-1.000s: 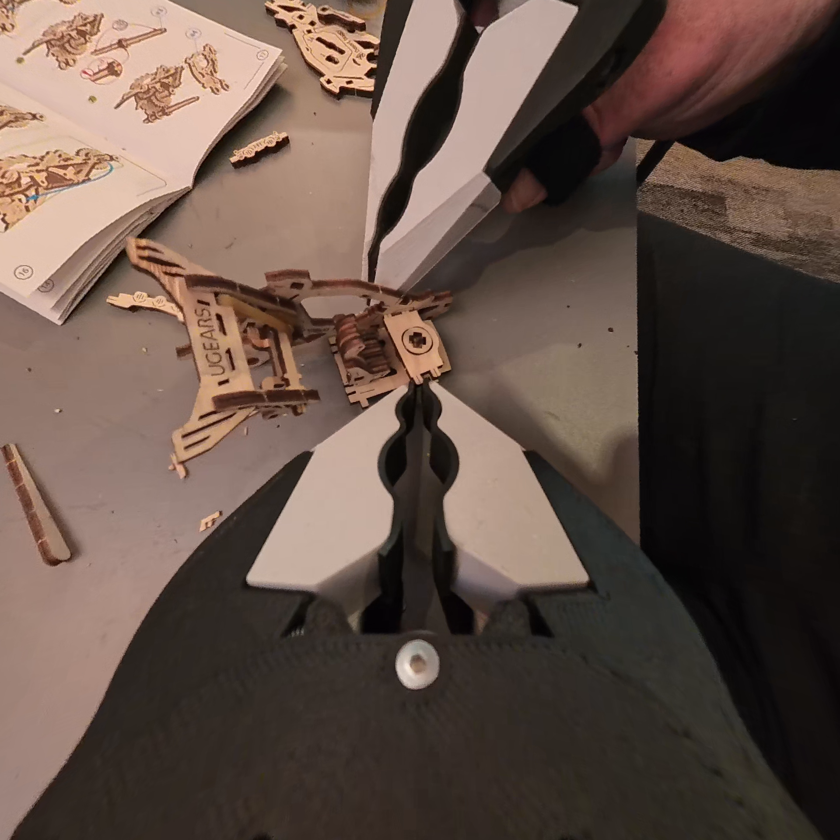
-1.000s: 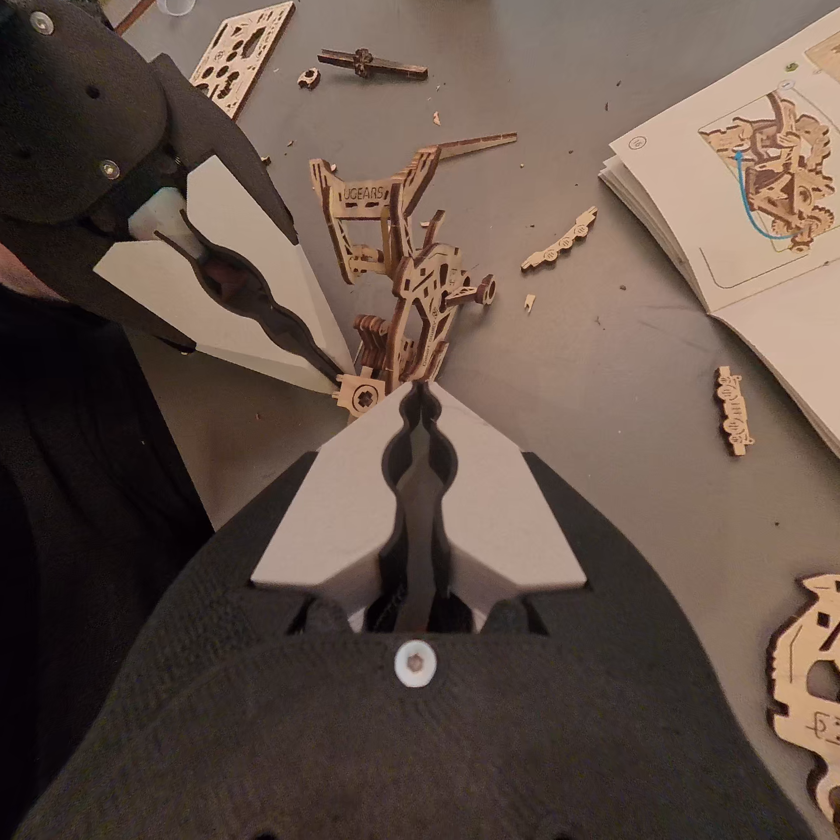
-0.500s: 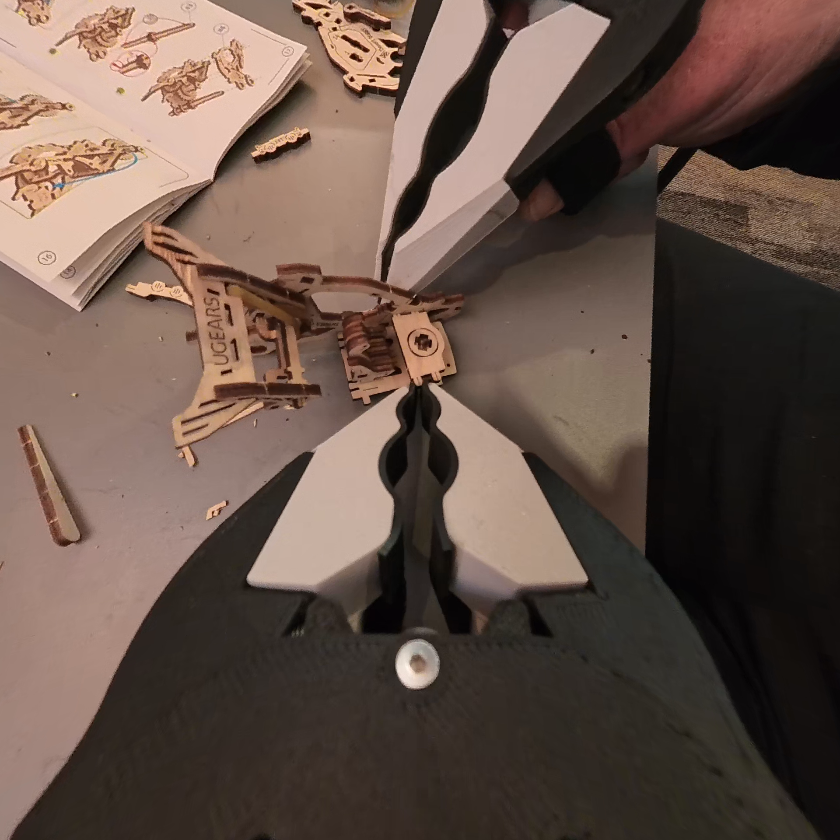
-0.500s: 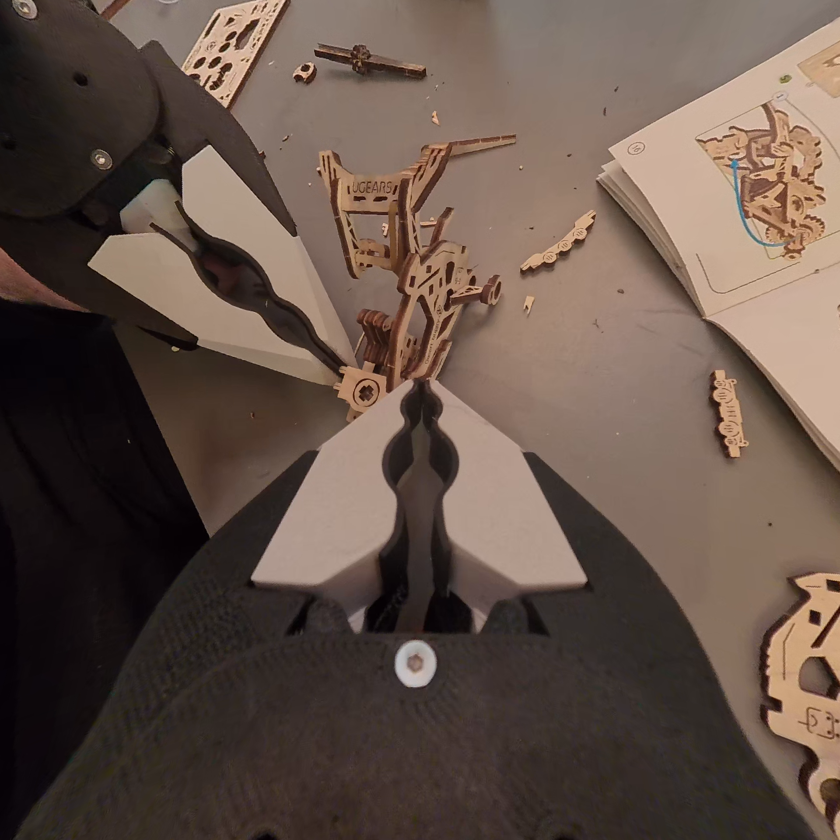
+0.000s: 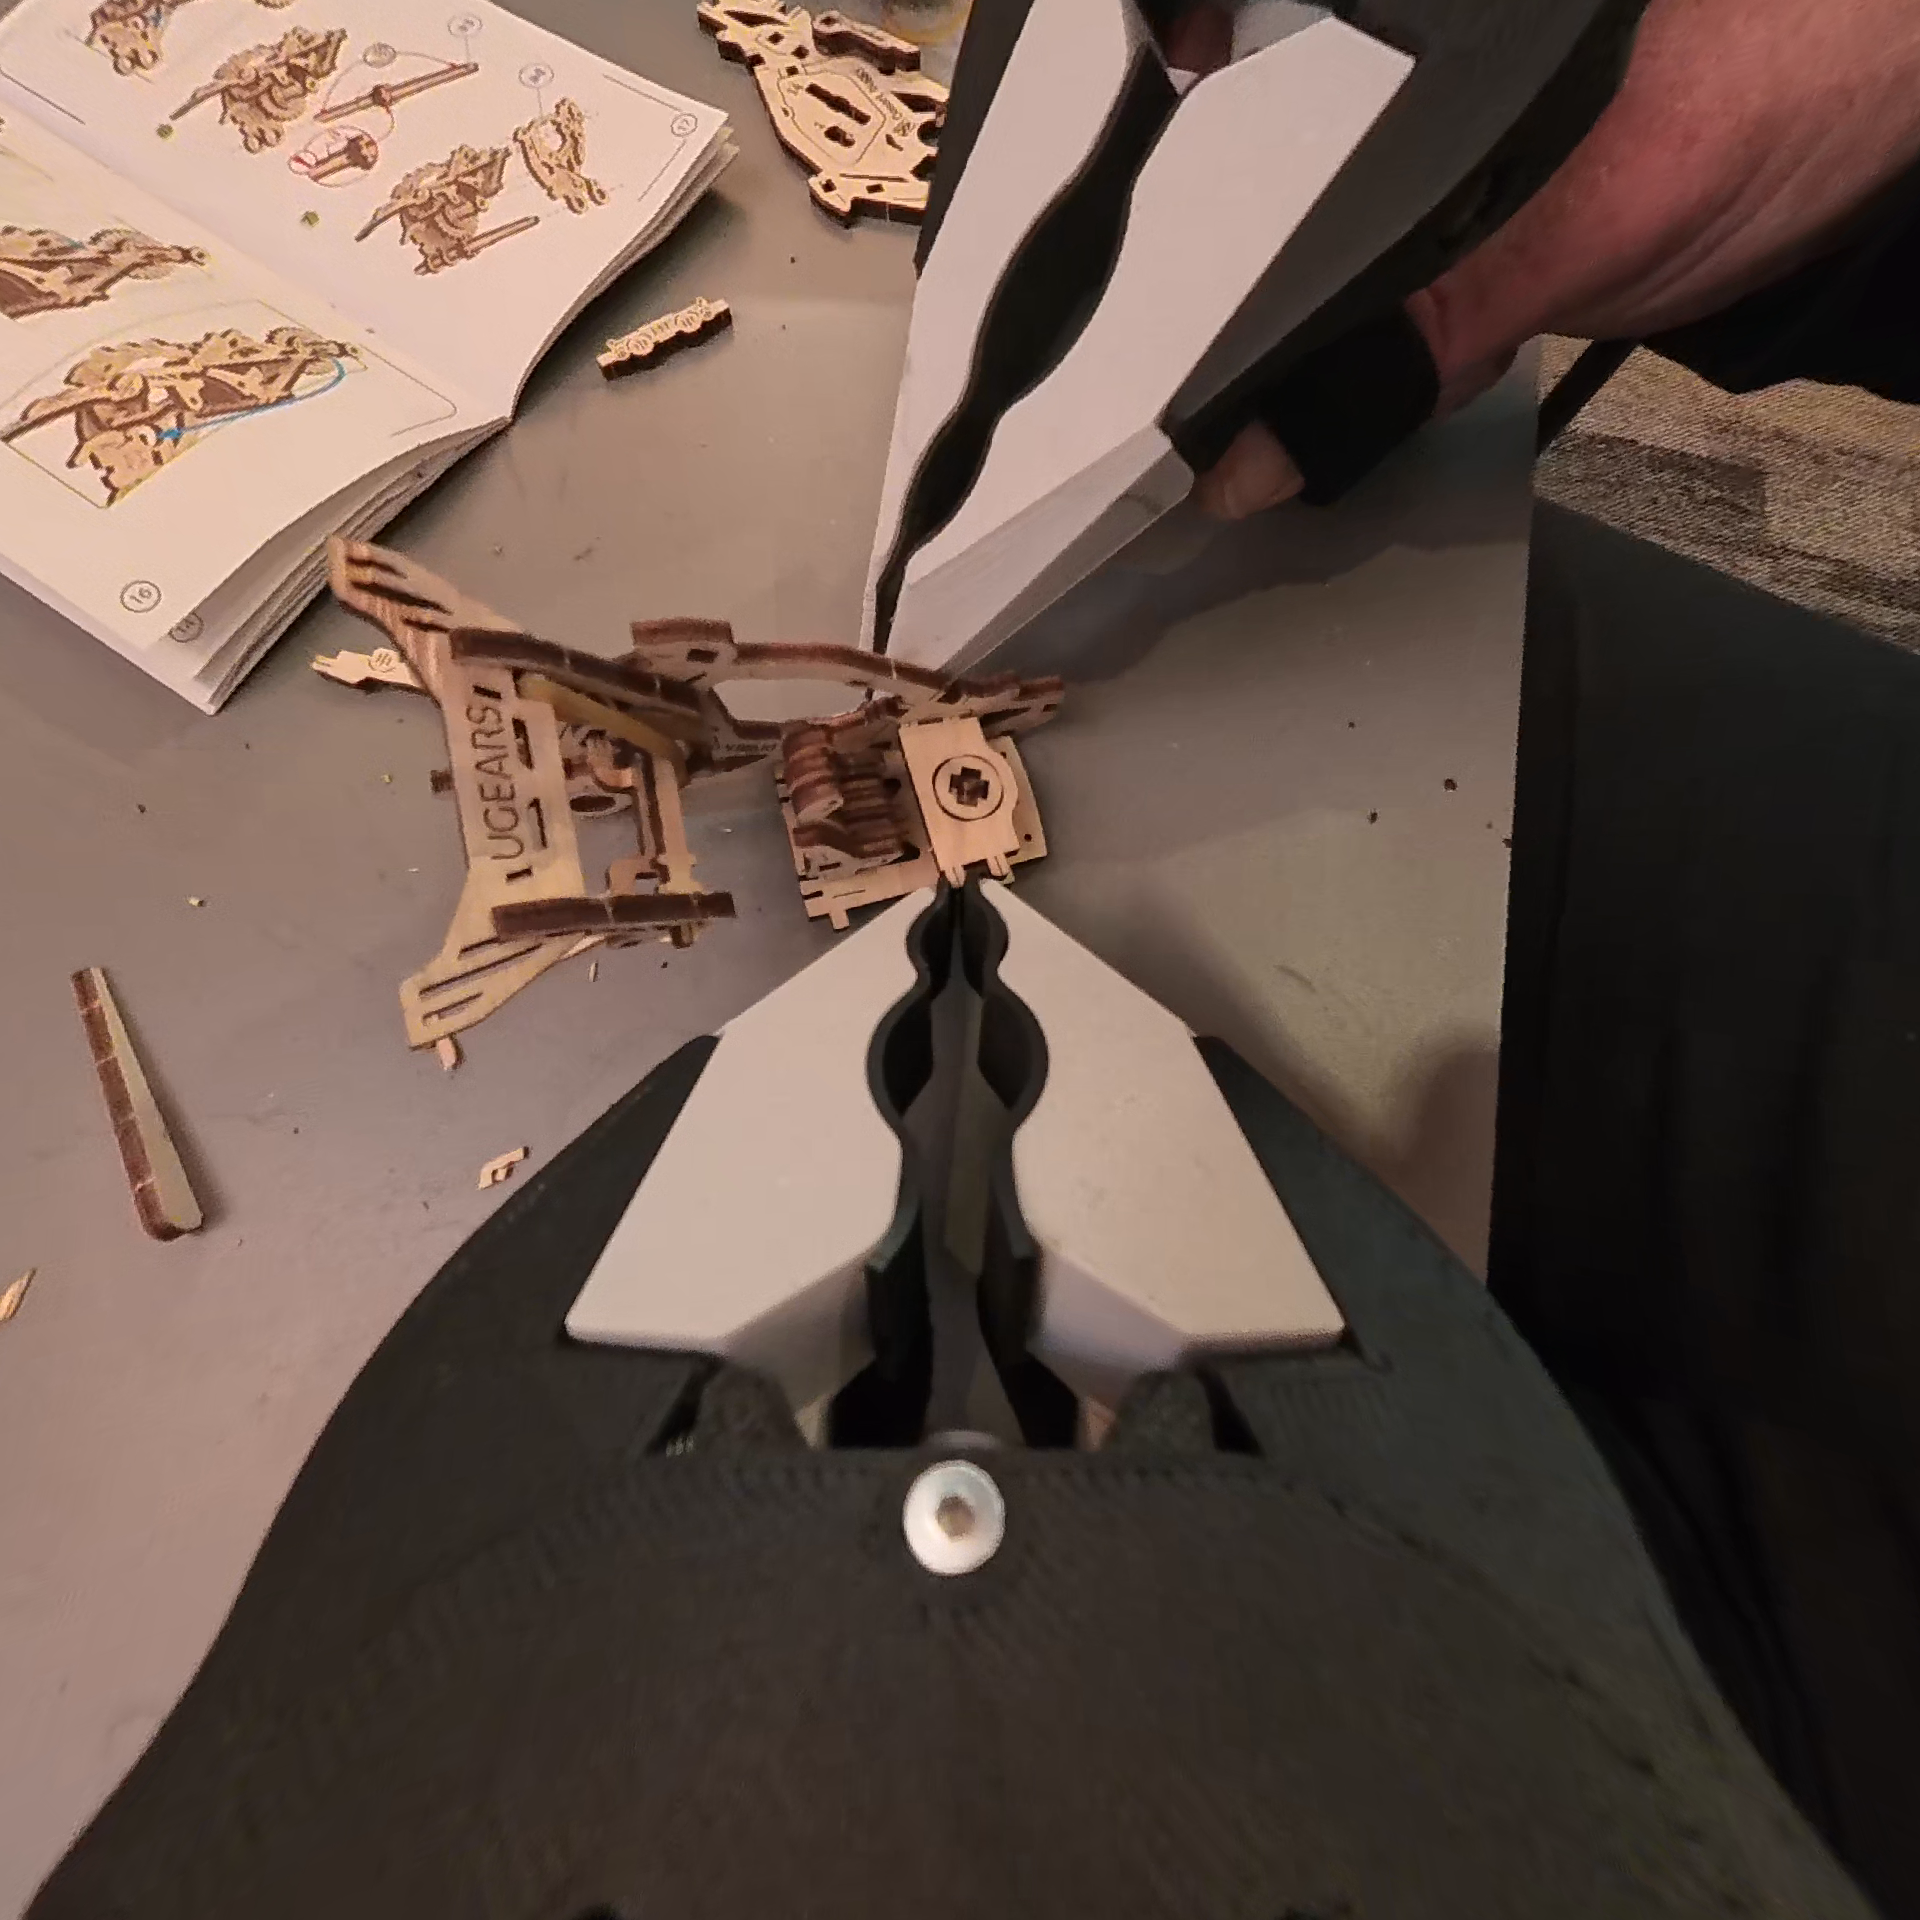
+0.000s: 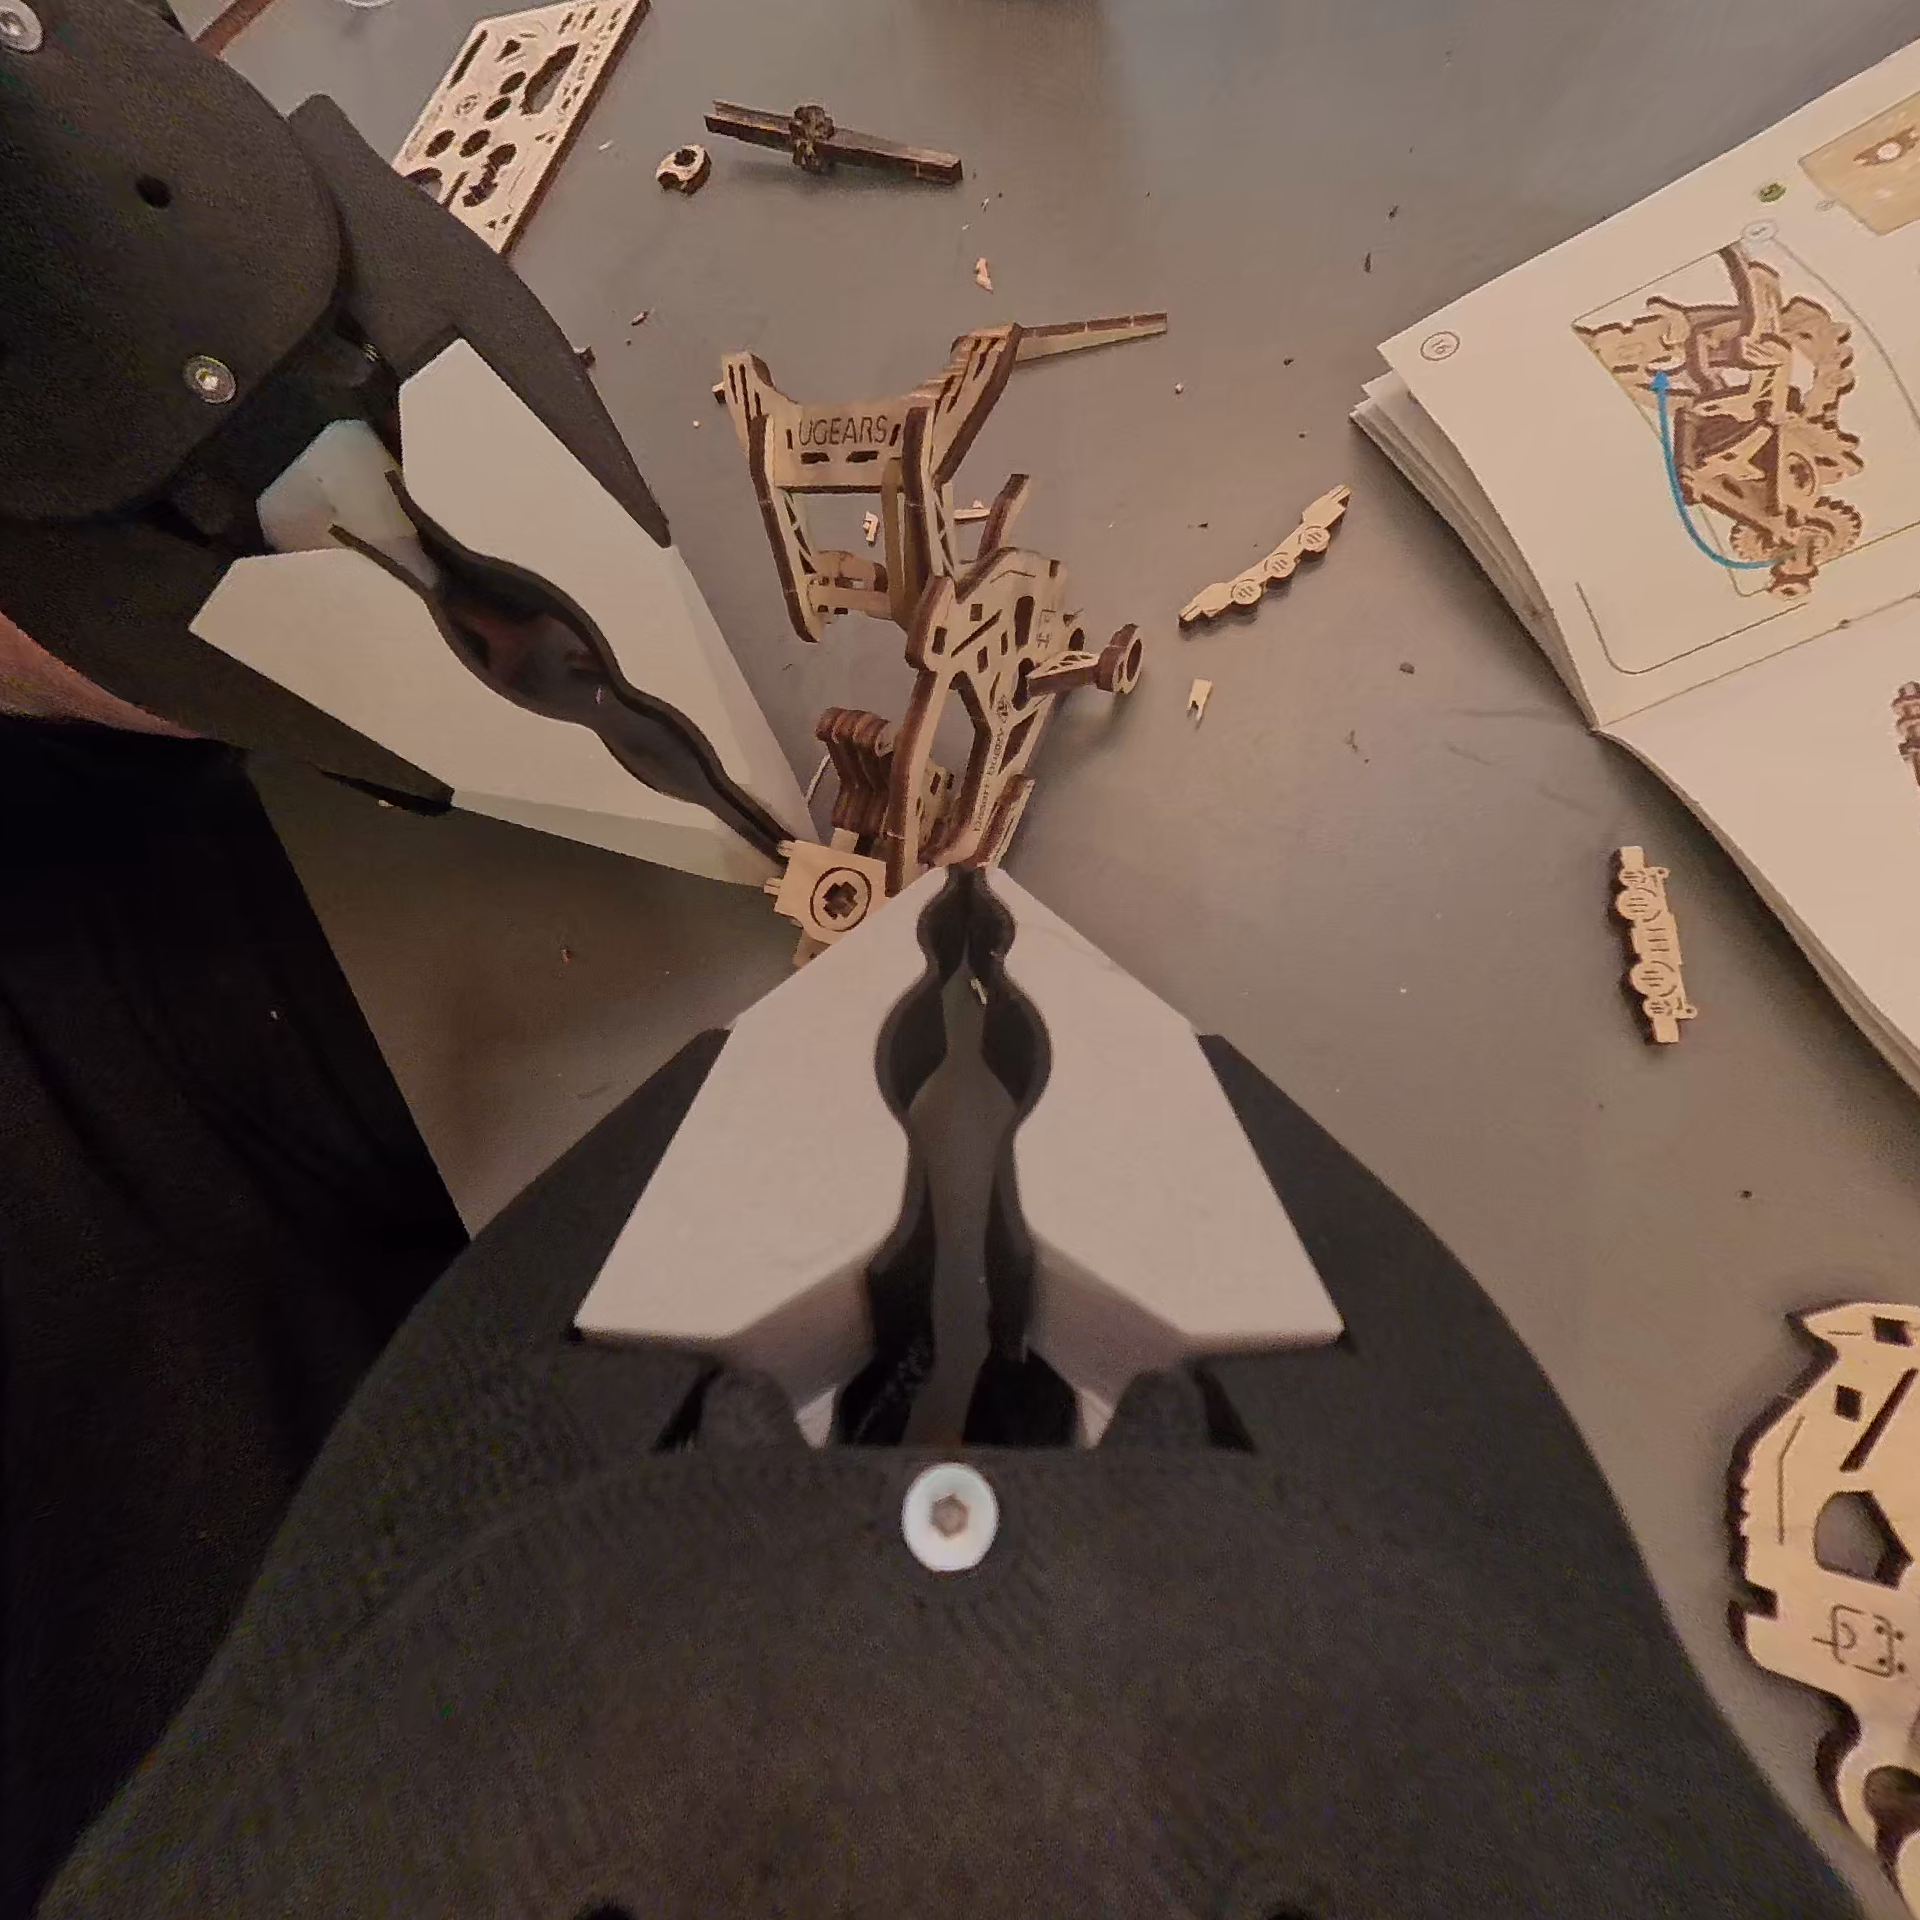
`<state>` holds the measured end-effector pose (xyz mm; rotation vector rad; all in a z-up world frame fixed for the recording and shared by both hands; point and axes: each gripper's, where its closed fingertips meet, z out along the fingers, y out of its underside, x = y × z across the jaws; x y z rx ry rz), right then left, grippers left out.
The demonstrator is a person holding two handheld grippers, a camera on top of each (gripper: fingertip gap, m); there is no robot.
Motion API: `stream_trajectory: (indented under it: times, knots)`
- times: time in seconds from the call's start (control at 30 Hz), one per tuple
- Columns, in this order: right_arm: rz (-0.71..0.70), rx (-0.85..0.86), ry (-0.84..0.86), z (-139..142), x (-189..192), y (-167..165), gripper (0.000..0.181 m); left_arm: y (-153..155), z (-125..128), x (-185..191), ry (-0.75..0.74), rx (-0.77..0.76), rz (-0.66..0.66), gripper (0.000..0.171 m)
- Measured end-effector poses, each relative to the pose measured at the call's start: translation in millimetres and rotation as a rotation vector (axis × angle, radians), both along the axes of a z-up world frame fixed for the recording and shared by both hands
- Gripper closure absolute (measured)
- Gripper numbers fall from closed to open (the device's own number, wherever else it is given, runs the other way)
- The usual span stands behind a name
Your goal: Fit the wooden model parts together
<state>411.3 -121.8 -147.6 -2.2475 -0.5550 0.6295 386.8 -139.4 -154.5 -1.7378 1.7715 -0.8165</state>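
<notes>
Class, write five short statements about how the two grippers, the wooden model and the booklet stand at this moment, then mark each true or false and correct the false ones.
1. Both grippers pinch the wooden model. True: the left gripper and right gripper are each shut on an edge of it.
2. The instruction booklet is closed. False: it lies open, showing drawings.
3. A loose tapered wooden strip lies on the grey table. True.
4. The model is finished. False: loose parts lie around, such as a small piece.
5. The table is bright red. False: it is grey.
</notes>
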Motion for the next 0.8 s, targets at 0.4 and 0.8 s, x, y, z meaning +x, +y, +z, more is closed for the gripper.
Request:
stream_trajectory:
  times: [0.4,0.8]
  knots:
    - [0.006,-0.003,0.001,-0.4,-0.2,-0.2,0.181,0.2,-0.2,0.1,0.002,-0.029,0.002,0.171]
    - [-0.001,0.011,-0.016,-0.4,0.3,0.7,0.181,0.8,-0.4,1.3,0.004,-0.029,0.007,0.171]
